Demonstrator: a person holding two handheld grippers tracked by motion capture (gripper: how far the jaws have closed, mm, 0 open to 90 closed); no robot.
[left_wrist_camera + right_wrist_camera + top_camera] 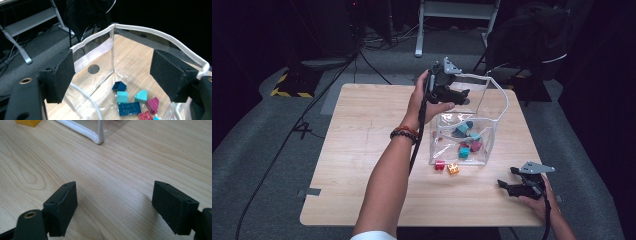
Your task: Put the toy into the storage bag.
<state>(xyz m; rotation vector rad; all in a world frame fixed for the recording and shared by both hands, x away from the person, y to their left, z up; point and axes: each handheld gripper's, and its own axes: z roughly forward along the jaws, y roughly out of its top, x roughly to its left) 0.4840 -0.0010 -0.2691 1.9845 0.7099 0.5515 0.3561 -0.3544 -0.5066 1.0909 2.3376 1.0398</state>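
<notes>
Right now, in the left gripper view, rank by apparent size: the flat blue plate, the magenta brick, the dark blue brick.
1. Flat blue plate, clearly largest.
2. Magenta brick and dark blue brick look about alike; the dark blue one lies farther off, so no ranking between them.

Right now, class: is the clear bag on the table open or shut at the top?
Open. The clear bag has its white rim spread wide, and the blocks inside show from above.

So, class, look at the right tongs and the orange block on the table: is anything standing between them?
Nothing visible does. The right tongs are open, and bare table runs from them to the orange block. The clear bag has its white-trimmed corner close beside that path, but not across it.
</notes>
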